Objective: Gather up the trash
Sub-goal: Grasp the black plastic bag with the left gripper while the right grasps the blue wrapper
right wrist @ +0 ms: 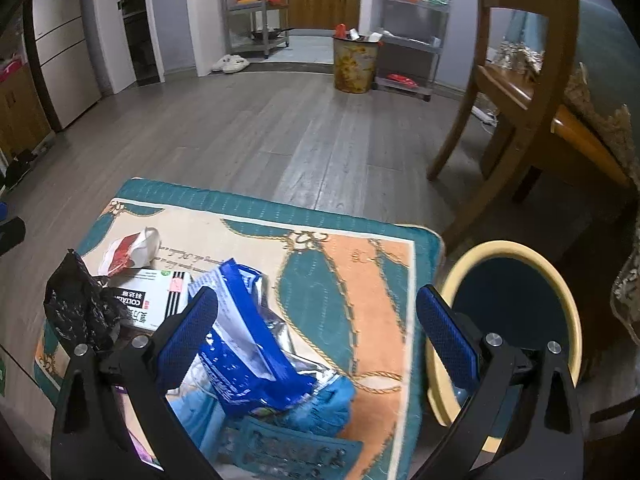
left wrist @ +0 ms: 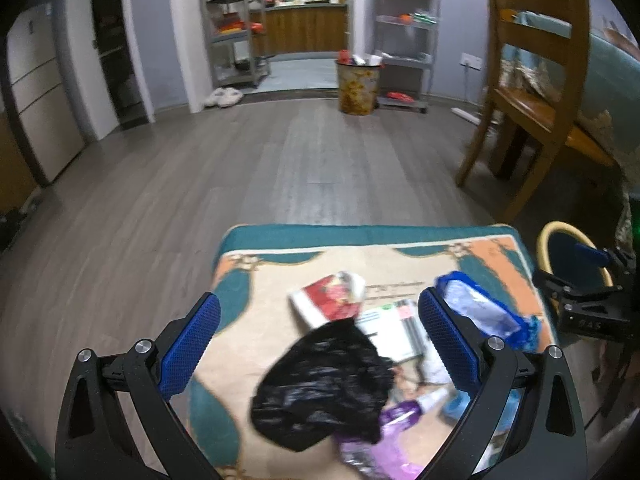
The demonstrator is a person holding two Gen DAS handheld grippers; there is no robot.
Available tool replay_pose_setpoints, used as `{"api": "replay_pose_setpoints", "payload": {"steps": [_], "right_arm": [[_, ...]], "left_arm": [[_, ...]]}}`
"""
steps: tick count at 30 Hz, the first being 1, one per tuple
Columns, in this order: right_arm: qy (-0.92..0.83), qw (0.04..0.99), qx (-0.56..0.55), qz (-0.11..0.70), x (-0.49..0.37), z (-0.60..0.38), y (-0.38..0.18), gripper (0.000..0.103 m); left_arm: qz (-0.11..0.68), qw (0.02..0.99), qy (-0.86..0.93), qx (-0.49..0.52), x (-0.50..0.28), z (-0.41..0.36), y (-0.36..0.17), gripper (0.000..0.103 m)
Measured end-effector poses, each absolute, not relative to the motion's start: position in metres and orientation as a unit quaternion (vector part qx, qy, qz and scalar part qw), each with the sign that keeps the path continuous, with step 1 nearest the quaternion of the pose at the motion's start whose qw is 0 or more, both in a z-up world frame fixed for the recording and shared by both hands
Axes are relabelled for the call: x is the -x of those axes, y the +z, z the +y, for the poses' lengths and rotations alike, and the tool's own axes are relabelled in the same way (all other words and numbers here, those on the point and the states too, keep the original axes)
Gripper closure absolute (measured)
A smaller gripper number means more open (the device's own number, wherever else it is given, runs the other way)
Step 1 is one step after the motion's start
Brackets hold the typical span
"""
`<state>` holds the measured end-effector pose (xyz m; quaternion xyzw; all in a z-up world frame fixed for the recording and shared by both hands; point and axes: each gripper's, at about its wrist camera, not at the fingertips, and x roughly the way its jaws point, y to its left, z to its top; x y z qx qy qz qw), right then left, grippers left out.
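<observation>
Trash lies scattered on a patterned rug (left wrist: 280, 276) of teal, cream and orange, edged with a printed rope and tassel design, spread flat on grey wood-plank flooring (left wrist: 280, 160).

Seen from the left wrist, the left gripper (left wrist: 320, 336) has its fingers spread wide with nothing between them. Their pads (left wrist: 192, 344) are blue with a fine mesh texture, set on smooth black arms with round metal pins. Between and below them sits a crumpled black plastic bag (left wrist: 320, 388), glossy and wrinkled. Just beyond it are a red and white wrapper (left wrist: 332, 292), crushed at one end, and a flat white cardboard box (left wrist: 388, 332) with dark stripes. A thin purple film wrapper (left wrist: 384, 428) lies partly under the bag's near edge, though blur hides the detail.

From the right wrist, the right gripper (right wrist: 318, 332) is likewise spread wide and holds nothing. A torn blue foil pouch (right wrist: 248, 336), silvery inside, stands crumpled just beside its left finger, with a soft blue cloth-like wad (right wrist: 320, 404) lying against it. The black bag (right wrist: 80, 304) rises at the far left of this view.

A round bin (right wrist: 568, 304) with a pale yellow rim and dark inside stands just off the rug's right edge. A wooden slat-back chair (right wrist: 520, 80) stands beyond, and a floral-printed wastebasket (right wrist: 354, 66), already heaped, is well apart near the metal shelves (right wrist: 412, 24).
</observation>
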<state>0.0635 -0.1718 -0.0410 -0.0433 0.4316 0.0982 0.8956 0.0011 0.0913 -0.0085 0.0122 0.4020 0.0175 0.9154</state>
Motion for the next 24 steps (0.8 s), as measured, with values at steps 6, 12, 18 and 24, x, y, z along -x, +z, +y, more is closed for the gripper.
{"api": "replay_pose_setpoints", "payload": {"steps": [6, 12, 18, 24], "right_arm": [[0.121, 0.885, 0.050, 0.447, -0.069, -0.153, -0.050, 0.006], [0.139, 0.868, 0.049, 0.473, -0.076, -0.140, -0.063, 0.006], [0.146, 0.849, 0.057, 0.505, -0.084, -0.139, -0.085, 0.023], [0.185, 0.826, 0.065, 0.529, -0.088, -0.132, -0.103, 0.027]], "left_arm": [[0.422, 0.905, 0.042, 0.027, 0.003, 0.133, -0.018, 0.005], [0.441, 0.896, 0.014, 0.050, 0.002, 0.143, -0.030, 0.009], [0.493, 0.869, -0.035, 0.028, -0.013, 0.119, -0.059, 0.037], [0.542, 0.839, -0.043, 0.021, -0.023, 0.117, -0.088, 0.048]]}}
